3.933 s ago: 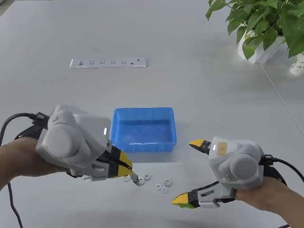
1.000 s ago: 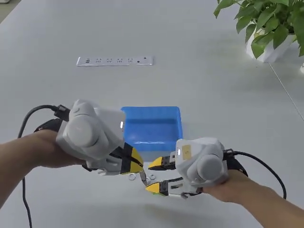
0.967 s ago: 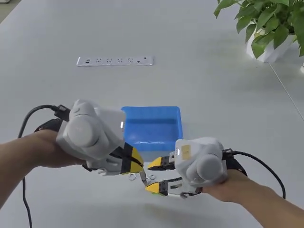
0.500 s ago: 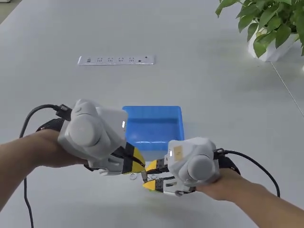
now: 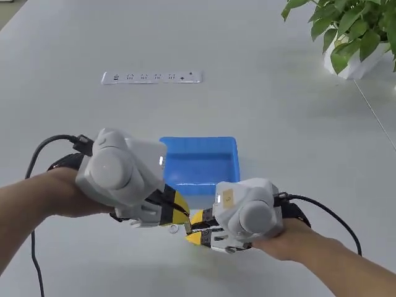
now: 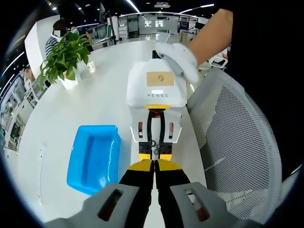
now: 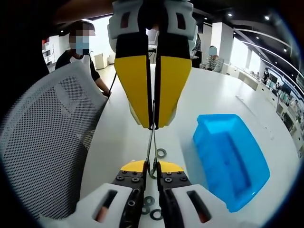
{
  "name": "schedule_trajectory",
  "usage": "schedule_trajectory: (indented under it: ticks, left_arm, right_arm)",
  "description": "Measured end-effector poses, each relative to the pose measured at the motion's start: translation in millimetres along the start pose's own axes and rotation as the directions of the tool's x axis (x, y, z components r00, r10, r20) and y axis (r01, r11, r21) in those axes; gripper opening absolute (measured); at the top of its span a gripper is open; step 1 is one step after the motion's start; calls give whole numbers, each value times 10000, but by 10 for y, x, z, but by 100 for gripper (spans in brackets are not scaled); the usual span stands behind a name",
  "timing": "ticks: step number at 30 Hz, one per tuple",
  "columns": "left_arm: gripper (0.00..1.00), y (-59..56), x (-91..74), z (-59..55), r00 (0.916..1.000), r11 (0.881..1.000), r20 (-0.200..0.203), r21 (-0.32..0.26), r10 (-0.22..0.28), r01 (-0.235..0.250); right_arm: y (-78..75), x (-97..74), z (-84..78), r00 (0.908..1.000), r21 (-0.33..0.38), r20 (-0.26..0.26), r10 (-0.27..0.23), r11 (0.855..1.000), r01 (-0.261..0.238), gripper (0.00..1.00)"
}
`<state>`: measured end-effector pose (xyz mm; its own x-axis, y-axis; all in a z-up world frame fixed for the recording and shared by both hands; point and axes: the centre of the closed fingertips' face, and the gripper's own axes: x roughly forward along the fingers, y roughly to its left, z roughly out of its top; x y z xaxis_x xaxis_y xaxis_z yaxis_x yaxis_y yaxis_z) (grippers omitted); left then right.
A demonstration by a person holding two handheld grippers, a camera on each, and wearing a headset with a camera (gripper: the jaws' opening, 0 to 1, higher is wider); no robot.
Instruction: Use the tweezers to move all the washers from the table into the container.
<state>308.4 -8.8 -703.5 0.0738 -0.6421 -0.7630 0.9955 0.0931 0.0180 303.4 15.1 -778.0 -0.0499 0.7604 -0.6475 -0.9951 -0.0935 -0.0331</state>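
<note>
Just before the near wall of the container [image 5: 204,187], the tweezers [image 7: 152,142] are held low over the table [image 5: 278,111], among the washers [image 7: 161,153] that lie loose beside that wall. Their long axis runs roughly alongside the wall, slanting down and a little away from it. The handle end is clamped between the fully closed jaws of the left gripper [image 7: 153,124], and the tips are pointed at the right gripper [image 7: 152,167]. The right gripper's jaws are drawn in to a narrow slot upon the tip end, so that the two arms of the tweezers appear to be squeezed together. A small ring is seen at the tips, but whether it is truly pinched is too fine to be told. The step in hand is judged to be the seizing of one washer. With several washers left on the table, the task is judged far from done. For the next move the squeeze would have to be kept while both grippers are raised as one and carried over the near wall, then eased above the container's floor. Beyond the container's far wall a power strip [image 5: 151,77] is laid, and further off to its right a potted plant [image 5: 346,28] is set.
</note>
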Motion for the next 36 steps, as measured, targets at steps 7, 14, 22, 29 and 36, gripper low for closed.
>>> schedule_trajectory:
  ticks: [7, 14, 22, 29, 36]
  left_arm:
    - [5, -19, 4, 25, 10000, 10000, 7, 18, 14, -14]
    - [5, -18, 12, 28, 10000, 10000, 15, 56, 0, 0]
    - [5, -20, 18, 29, 10000, 10000, 27, 61, -49, 49]
    - [5, -31, 25, 38, 10000, 9999, 50, 136, -56, 55]
    - [8, -26, 16, 48, 9999, 9998, 135, 168, 41, -43]
  right_arm:
    - [4, -8, -2, 9999, 109, -140, -20, 9999, 21, 8]
    - [8, -20, -5, 9999, 231, -160, -6, 9997, 10, 8]
    - [11, -22, -11, 9999, 179, -154, -27, 9998, 30, 8]
    - [16, -26, -13, 10000, 164, -64, -37, 9999, 38, 7]
    - [18, -15, -8, 10000, 104, -67, -29, 9999, 30, 7]
